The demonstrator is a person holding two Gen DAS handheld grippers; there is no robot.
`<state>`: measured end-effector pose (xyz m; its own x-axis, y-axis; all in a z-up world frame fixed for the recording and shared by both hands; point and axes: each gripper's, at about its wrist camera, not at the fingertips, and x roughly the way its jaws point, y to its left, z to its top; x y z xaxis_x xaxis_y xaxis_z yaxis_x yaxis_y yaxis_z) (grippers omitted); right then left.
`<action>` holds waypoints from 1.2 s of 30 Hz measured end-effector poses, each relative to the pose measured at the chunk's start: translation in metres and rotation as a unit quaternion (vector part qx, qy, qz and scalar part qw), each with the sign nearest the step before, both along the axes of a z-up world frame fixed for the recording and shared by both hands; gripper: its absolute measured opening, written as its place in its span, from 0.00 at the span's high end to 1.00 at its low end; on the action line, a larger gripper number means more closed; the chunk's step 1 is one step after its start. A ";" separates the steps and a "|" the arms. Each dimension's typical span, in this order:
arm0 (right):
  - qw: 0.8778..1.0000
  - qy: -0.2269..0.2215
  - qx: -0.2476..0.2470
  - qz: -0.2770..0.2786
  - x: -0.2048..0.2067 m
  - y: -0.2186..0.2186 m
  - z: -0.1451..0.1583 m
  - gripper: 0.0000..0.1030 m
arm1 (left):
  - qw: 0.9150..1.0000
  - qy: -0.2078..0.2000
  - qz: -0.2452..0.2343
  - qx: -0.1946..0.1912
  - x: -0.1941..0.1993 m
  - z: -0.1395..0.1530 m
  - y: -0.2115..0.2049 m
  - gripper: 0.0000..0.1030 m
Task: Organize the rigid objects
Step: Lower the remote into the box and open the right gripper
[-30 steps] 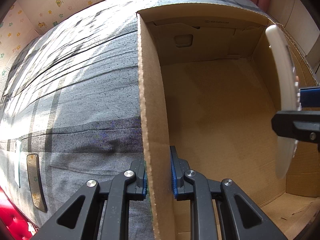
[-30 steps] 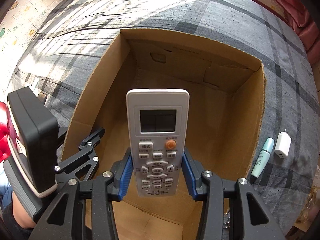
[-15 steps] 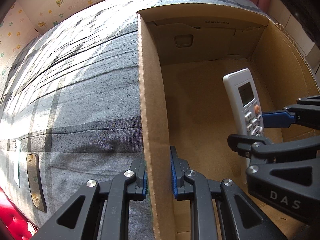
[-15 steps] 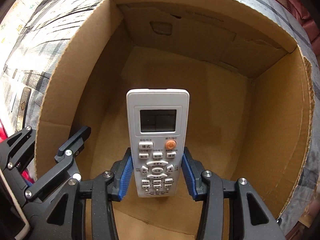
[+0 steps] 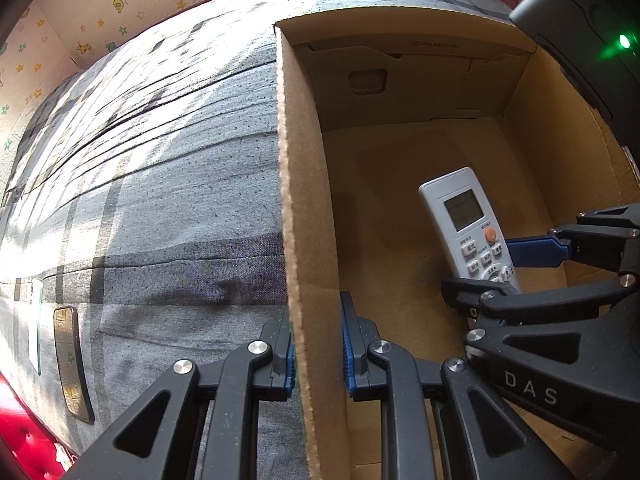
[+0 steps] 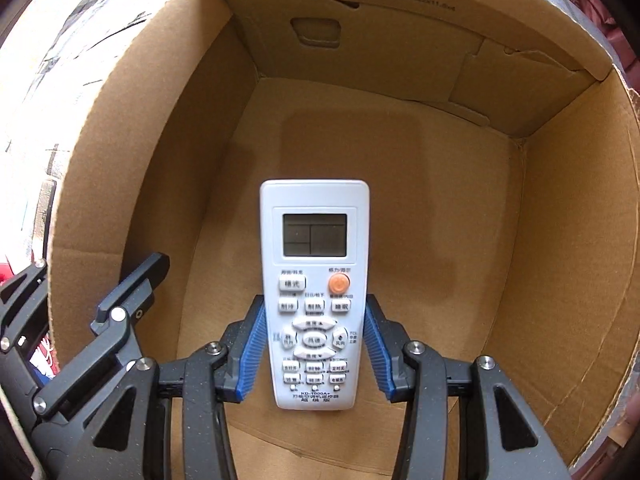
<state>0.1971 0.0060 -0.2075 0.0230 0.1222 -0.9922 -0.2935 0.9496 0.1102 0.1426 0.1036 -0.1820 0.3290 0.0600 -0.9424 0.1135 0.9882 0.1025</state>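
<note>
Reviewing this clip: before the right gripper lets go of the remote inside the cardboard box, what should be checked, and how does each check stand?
1. Left gripper pinches the box wall, steadying it: ok.
2. Right gripper is inside the box, below its rim: ok.
3. Blue pads are on both sides of the remote: ok.
4. Remote faces buttons up: ok.
5. Box floor under the remote is bare: ok.
6. Remote already rests on the floor: cannot tell.
</note>
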 end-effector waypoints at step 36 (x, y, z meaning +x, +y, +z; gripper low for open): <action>0.993 -0.118 0.012 0.012 -0.026 -0.036 0.119 0.11 | 1.000 0.000 0.002 0.007 0.000 0.000 0.001 0.80</action>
